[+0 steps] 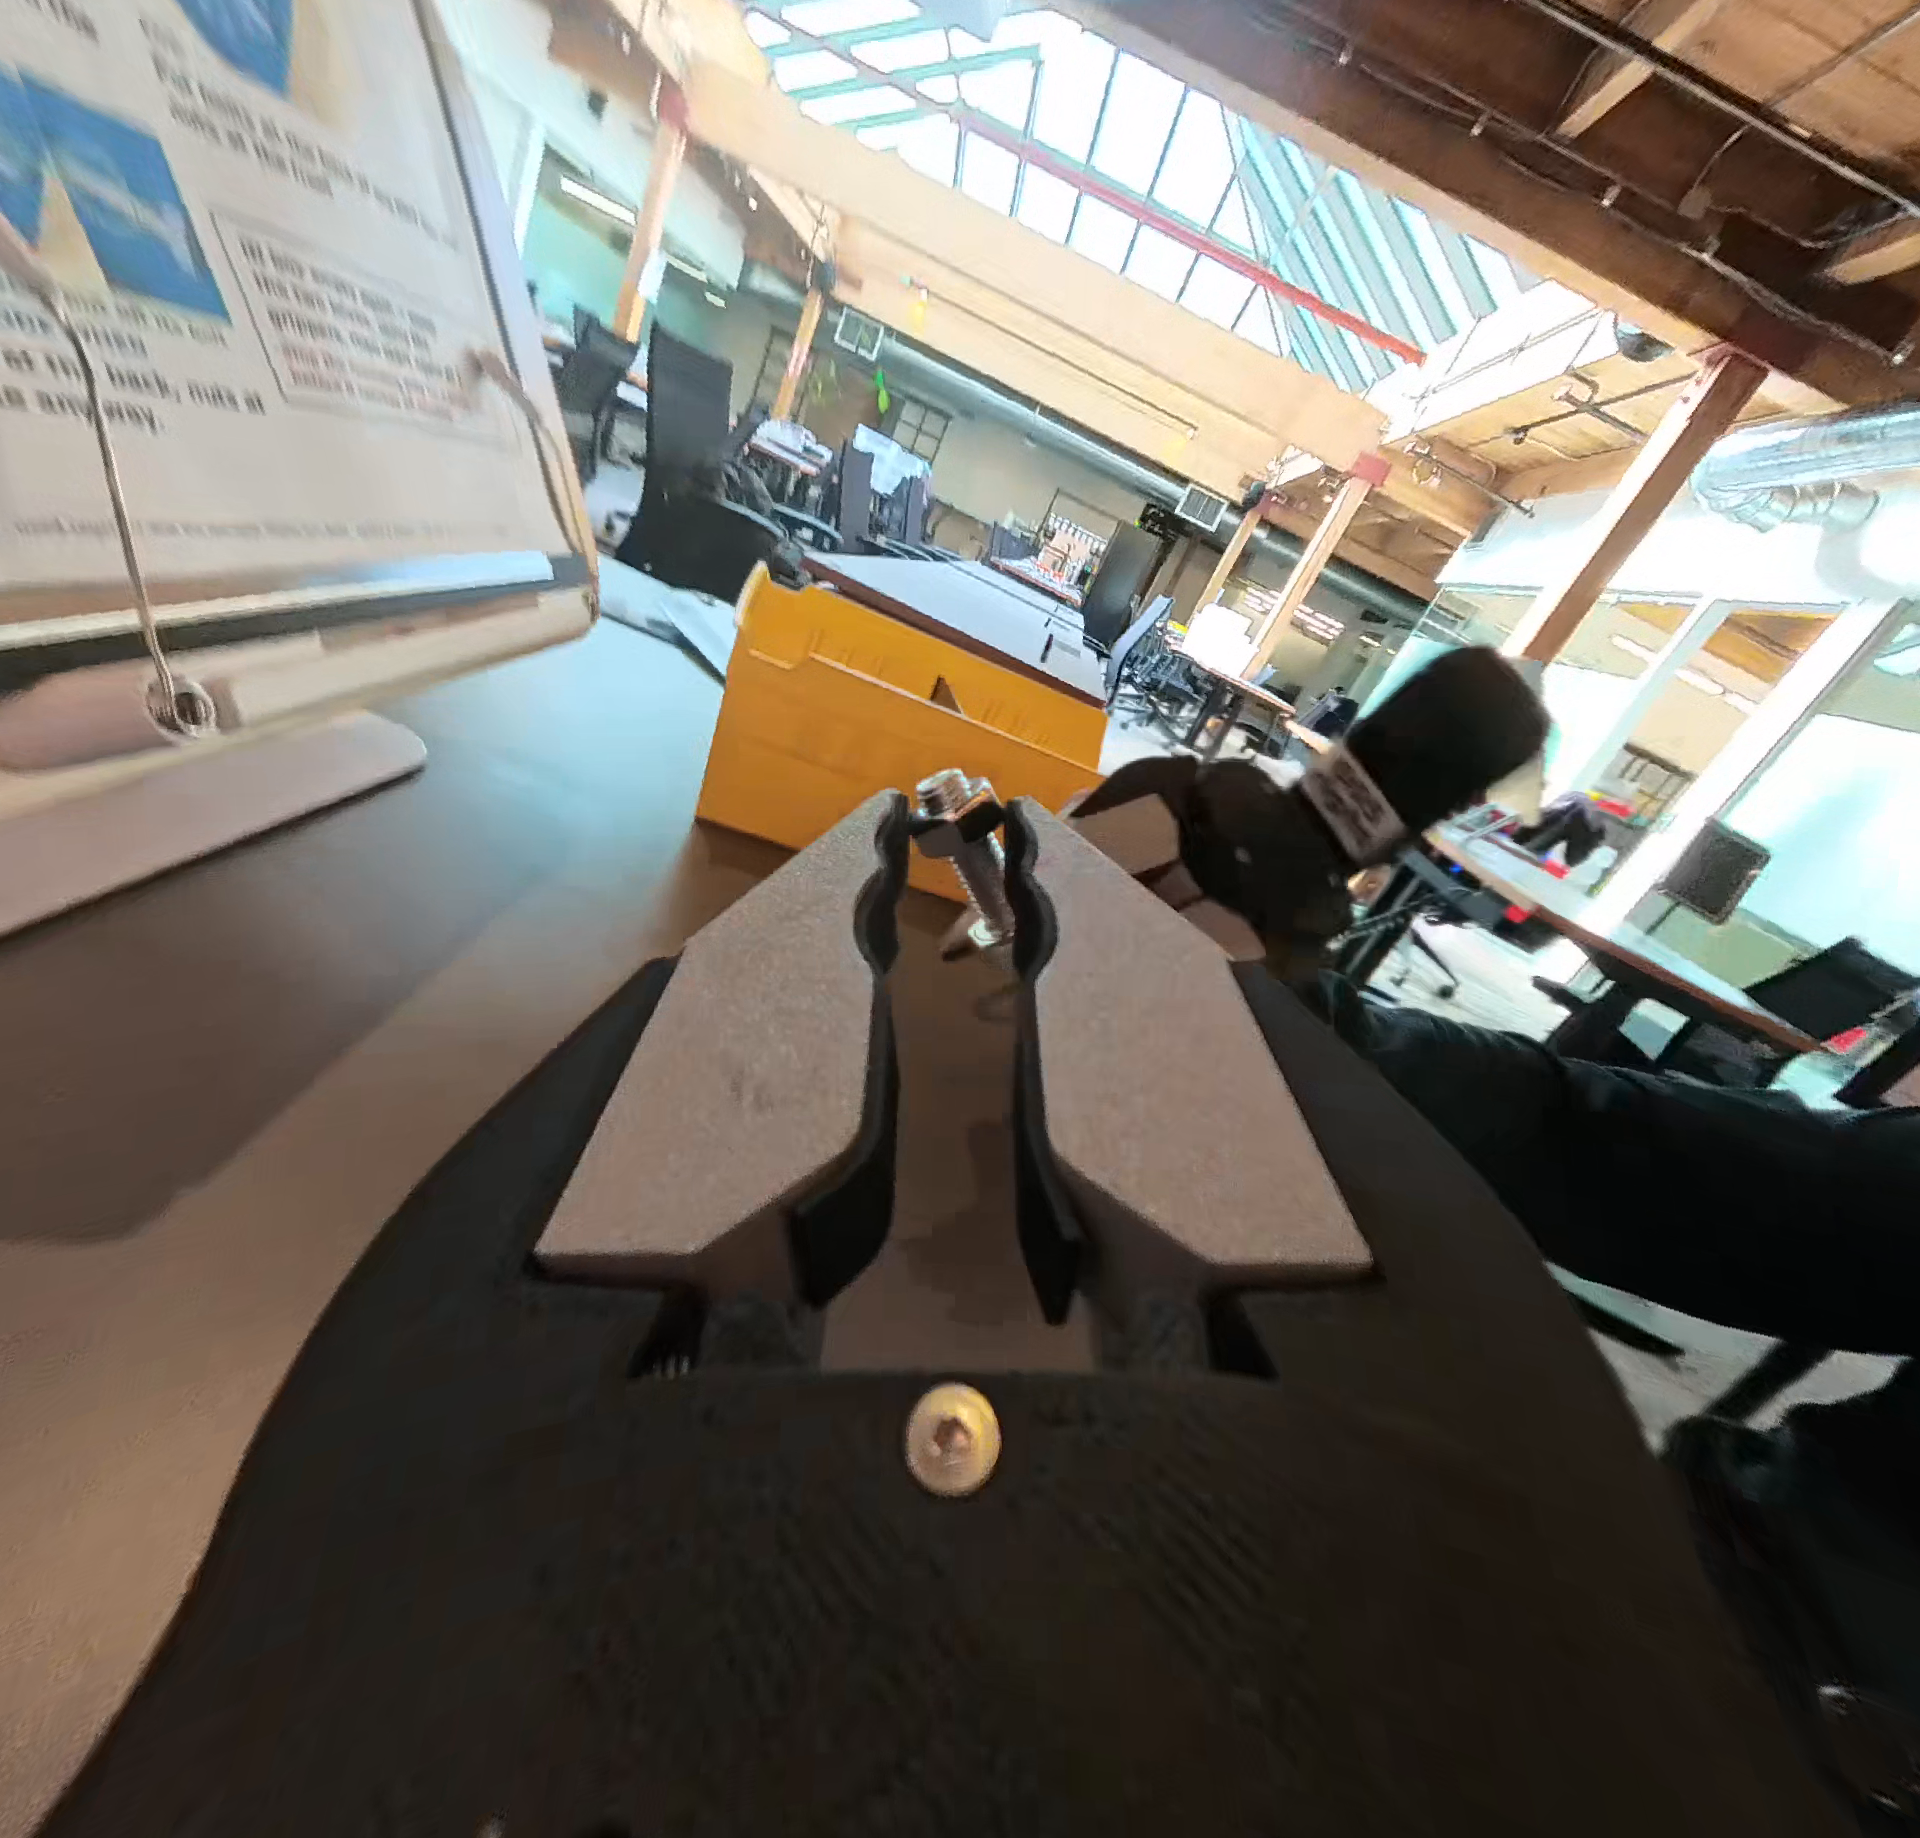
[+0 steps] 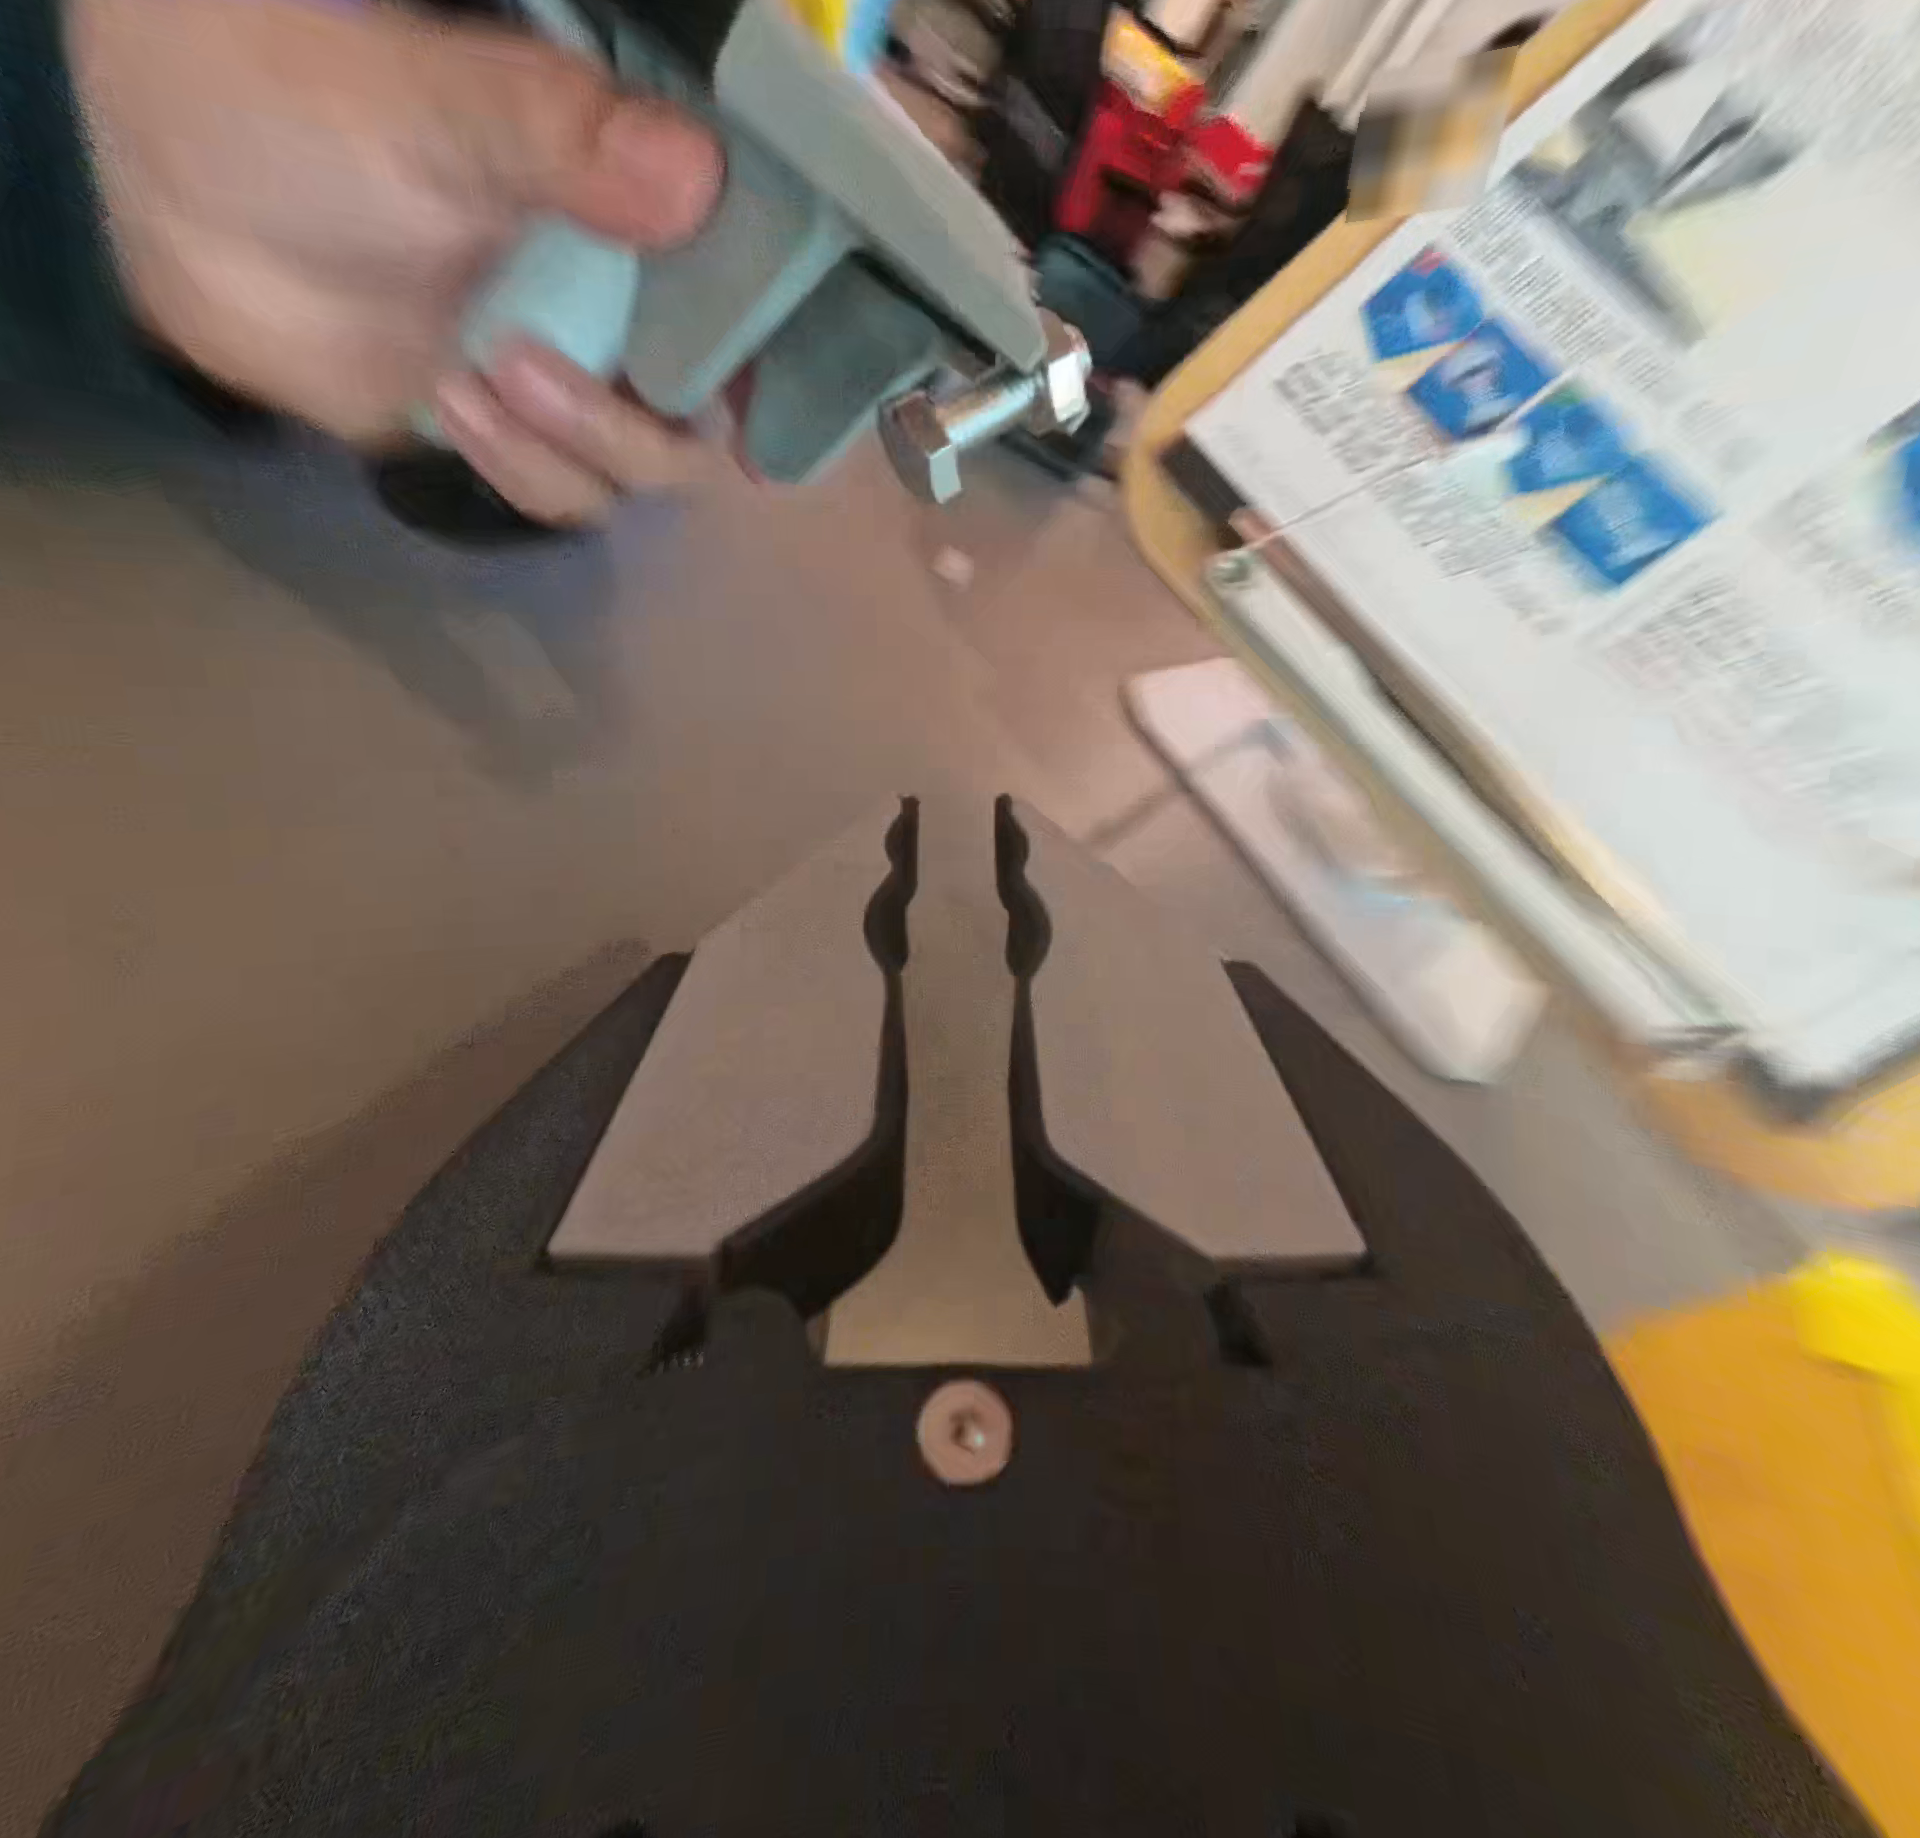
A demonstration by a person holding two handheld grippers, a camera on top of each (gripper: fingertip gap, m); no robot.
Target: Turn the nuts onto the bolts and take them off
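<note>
Hexagonal steel nut (image 1: 951, 820) on threaded bolt (image 1: 977, 889) sits clamped in left gripper (image 1: 954, 832); right gripper (image 2: 956, 822) slightly parted, empty.

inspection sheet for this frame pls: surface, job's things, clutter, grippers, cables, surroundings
Surface: brown table, bare near the grippers.
Job's things: bolt with a nut near its threaded end, held clear of the table; head end points down.
Clutter: yellow box behind the bolt; instruction sheet on a stand at the left; a small pale speck on the table, cannot tell what.
Grippers: left gripper shut on the nut. Right gripper holds nothing, fingers apart with a narrow gap, off to the side of the bolt.
Cables: nothing seen.
Surroundings: open office with desks, chairs, wooden beams, skylight. Right view is motion-blurred.
</note>
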